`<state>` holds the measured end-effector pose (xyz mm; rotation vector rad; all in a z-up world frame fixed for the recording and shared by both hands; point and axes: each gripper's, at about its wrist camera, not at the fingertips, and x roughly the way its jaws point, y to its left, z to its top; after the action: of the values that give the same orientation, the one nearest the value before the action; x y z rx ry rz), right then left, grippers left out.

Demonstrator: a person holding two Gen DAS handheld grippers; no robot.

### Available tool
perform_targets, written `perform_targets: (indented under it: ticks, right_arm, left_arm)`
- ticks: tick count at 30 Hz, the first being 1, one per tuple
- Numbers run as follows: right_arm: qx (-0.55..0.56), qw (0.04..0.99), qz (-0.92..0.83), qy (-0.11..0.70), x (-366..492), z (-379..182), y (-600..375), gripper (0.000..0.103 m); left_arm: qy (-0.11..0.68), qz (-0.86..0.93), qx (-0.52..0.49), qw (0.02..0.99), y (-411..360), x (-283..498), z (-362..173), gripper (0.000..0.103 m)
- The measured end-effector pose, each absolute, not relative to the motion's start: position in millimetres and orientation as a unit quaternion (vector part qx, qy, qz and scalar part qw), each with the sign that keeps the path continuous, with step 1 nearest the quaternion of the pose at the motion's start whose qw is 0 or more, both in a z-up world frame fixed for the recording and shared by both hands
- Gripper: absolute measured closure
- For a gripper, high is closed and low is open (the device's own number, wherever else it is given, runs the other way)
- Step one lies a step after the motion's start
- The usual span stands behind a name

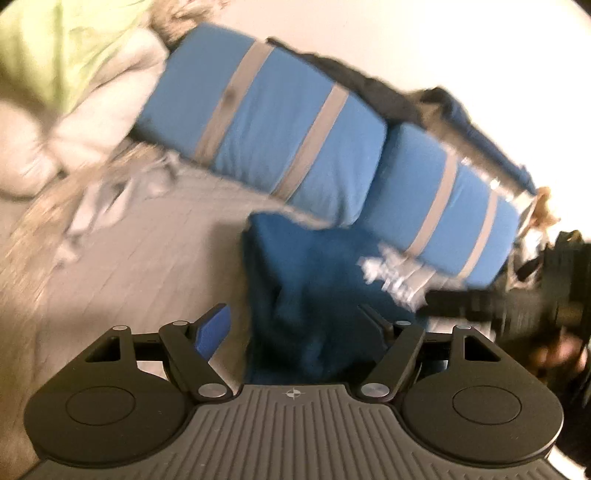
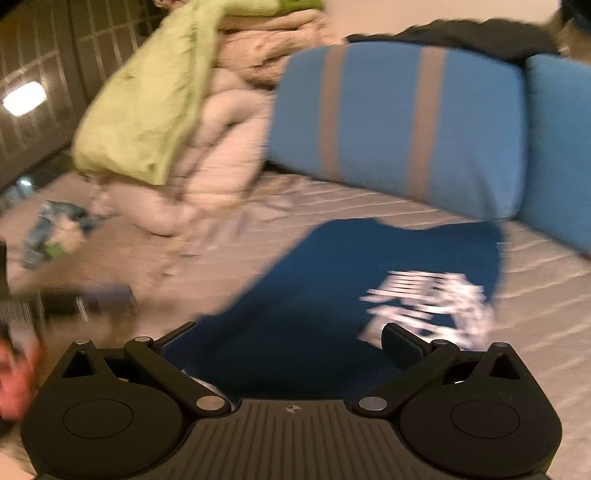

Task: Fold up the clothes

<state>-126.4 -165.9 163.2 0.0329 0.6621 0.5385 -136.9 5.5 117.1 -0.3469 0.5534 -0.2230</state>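
A dark blue T-shirt [image 2: 351, 280] with a white print [image 2: 428, 306] lies on the striped mattress [image 2: 535, 295]. In the left wrist view the shirt [image 1: 314, 295] looks bunched, with the print [image 1: 395, 273] to the right. My left gripper [image 1: 295, 321] is open, its fingers spread either side of the shirt's near edge. My right gripper [image 2: 291, 339] is open above the shirt's near part, holding nothing. The right gripper also shows in the left wrist view [image 1: 517, 299] at the right edge. Both views are motion-blurred.
Two blue cushions with grey stripes [image 1: 273, 122] [image 2: 402, 122] stand behind the shirt. A heap of beige bedding [image 2: 221, 155] and a green cloth [image 2: 147, 103] lies at the left. A small patterned garment [image 2: 51, 232] lies far left. Dark clothing [image 2: 461, 33] sits behind the cushions.
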Motion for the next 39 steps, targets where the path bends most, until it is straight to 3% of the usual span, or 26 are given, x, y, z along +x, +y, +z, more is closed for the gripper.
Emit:
perform_targets:
  ticks: [5, 10, 18, 20, 21, 22, 29, 36, 39]
  right_arm:
    - [-0.005, 0.920, 0.207, 0.334, -147.6, 151.3, -216.9, 0.000]
    - [0.009, 0.923, 0.169, 0.345, -167.3, 132.7, -258.8, 0.000]
    - [0.061, 0.919, 0.135, 0.366, -185.2, 101.0, -308.0, 0.000]
    - [0.066, 0.917, 0.139, 0.369, -183.9, 99.8, -308.6, 0.000]
    - [0.068, 0.915, 0.141, 0.371, -183.3, 99.2, -308.8, 0.000]
    - [0.071, 0.914, 0.143, 0.372, -182.7, 98.6, -309.1, 0.000]
    - [0.095, 0.910, 0.155, 0.372, -182.2, 96.7, -316.1, 0.000]
    - [0.125, 0.907, 0.156, 0.371, -181.7, 94.3, -326.4, 0.000]
    - [0.130, 0.906, 0.157, 0.371, -182.0, 94.2, -328.3, 0.000]
  left_arm:
    - [0.313, -0.149, -0.214, 0.913, 8.2, -77.6, 109.9, 0.034]
    - [0.371, -0.155, -0.249, 0.881, 12.8, -46.0, 82.9, 0.054]
    - [0.414, -0.137, -0.250, 0.865, 14.3, -32.5, 64.0, 0.066]
    - [0.422, -0.132, -0.241, 0.864, 13.2, -31.4, 62.6, 0.076]
    - [0.427, -0.134, -0.231, 0.864, 12.7, -30.9, 64.4, 0.089]
    - [0.431, -0.138, -0.220, 0.864, 12.1, -30.4, 66.9, 0.093]
    - [0.412, -0.125, -0.168, 0.887, 12.7, -30.5, 91.5, 0.094]
    - [0.445, -0.088, -0.098, 0.886, -1.6, -24.9, 62.9, 0.094]
    - [0.455, -0.078, -0.091, 0.882, -2.1, -23.5, 61.4, 0.089]
